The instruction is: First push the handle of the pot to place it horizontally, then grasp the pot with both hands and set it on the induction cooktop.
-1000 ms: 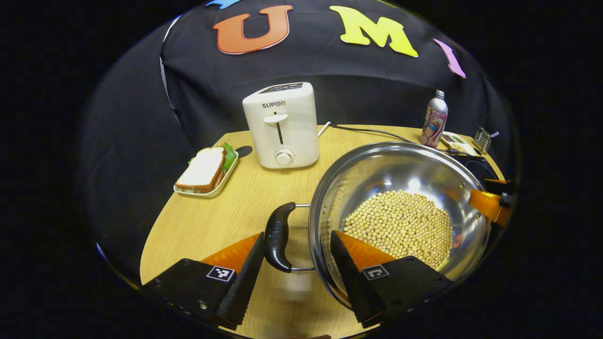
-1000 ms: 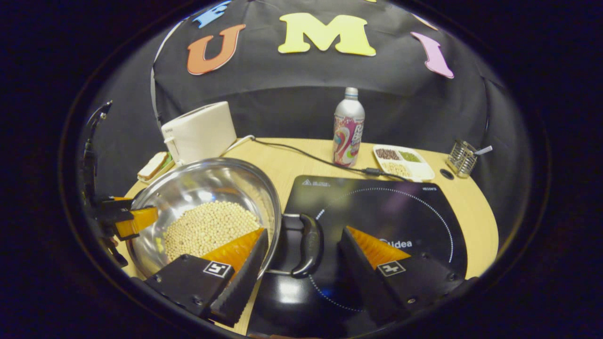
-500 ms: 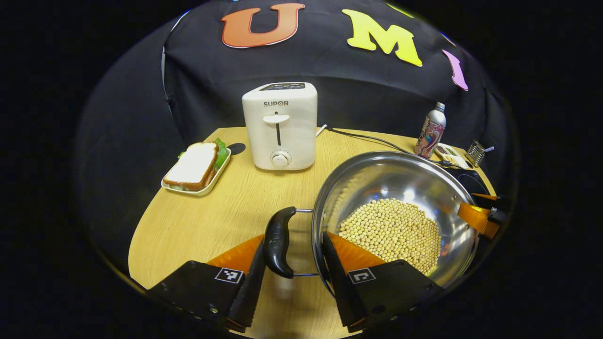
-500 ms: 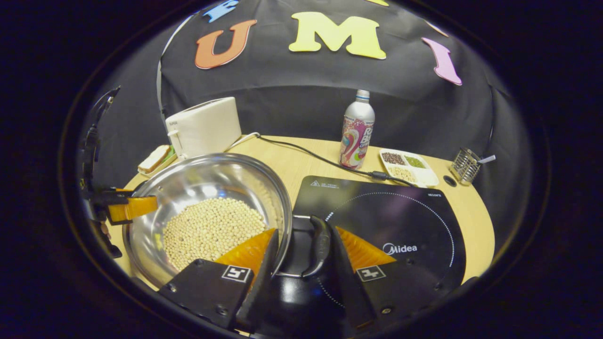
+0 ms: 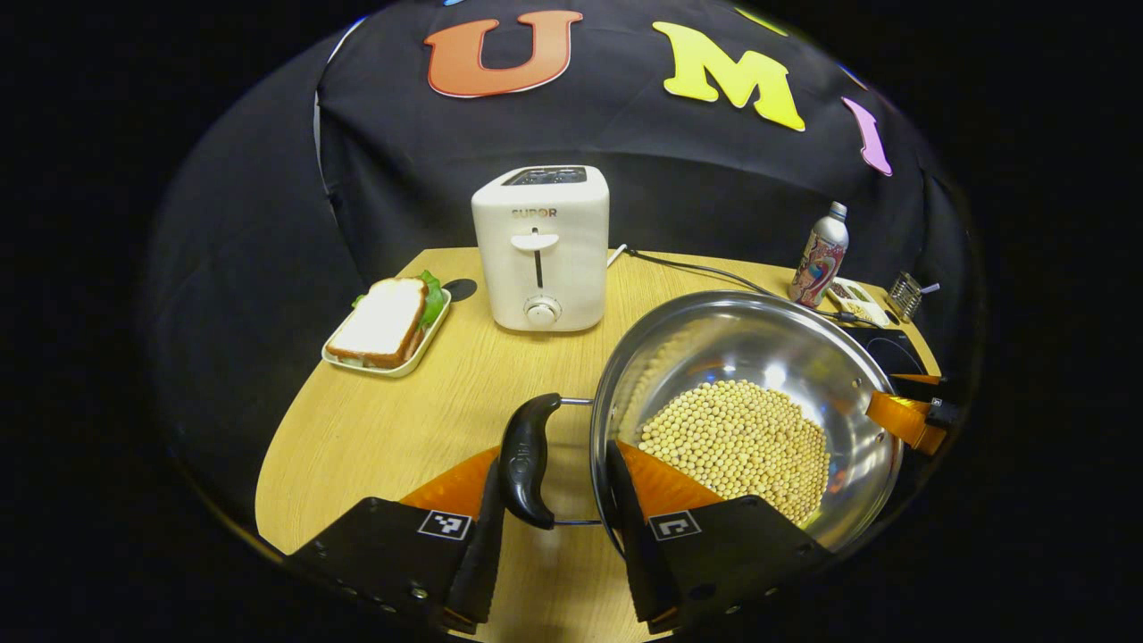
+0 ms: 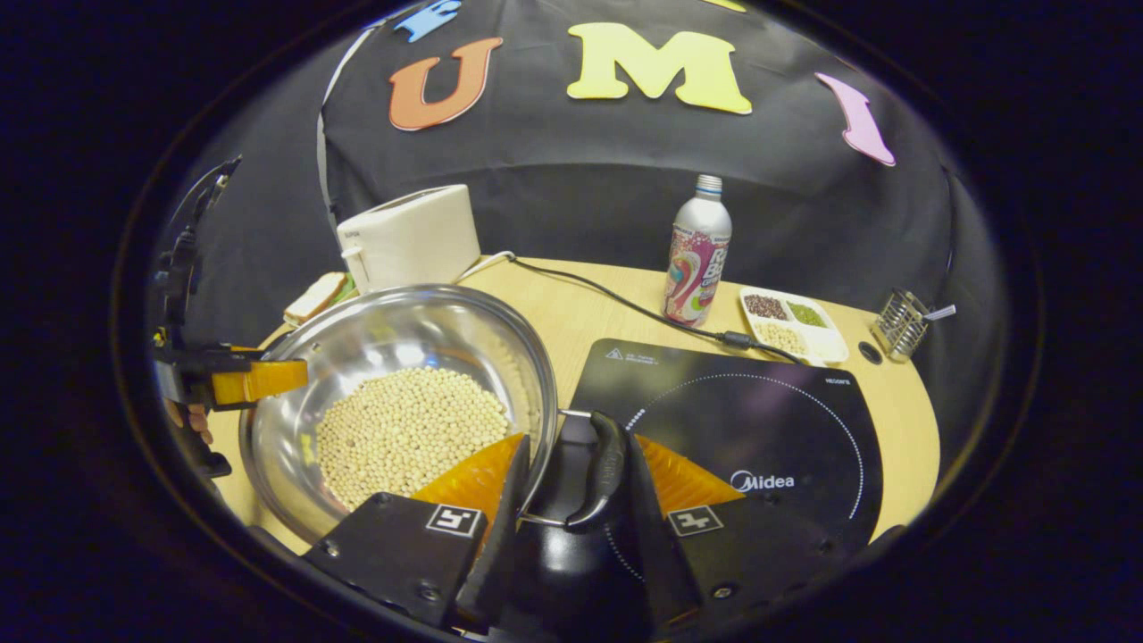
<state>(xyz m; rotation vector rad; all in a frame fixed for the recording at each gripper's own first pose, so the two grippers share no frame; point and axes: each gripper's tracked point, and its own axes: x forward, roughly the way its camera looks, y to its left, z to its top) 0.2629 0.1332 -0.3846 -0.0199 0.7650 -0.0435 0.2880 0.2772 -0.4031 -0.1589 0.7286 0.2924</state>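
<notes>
Both grippers were closed in on the pot's two handles.

In the left gripper view, the left gripper point(image 5: 554, 527) had one finger pressed on the outer side of the pot's black left handle point(image 5: 527, 460) and the other by the rim. In the right gripper view, the right gripper point(image 6: 571, 536) squeezed the right handle point(image 6: 603, 469) the same way. Far to the left there, the left gripper point(image 6: 246, 382) reached in level, with fingers of a hand point(image 6: 192, 420) just under it.

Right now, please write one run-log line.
left gripper: shut on left handle | right gripper: shut on right handle | pot: beside cooktop
</notes>
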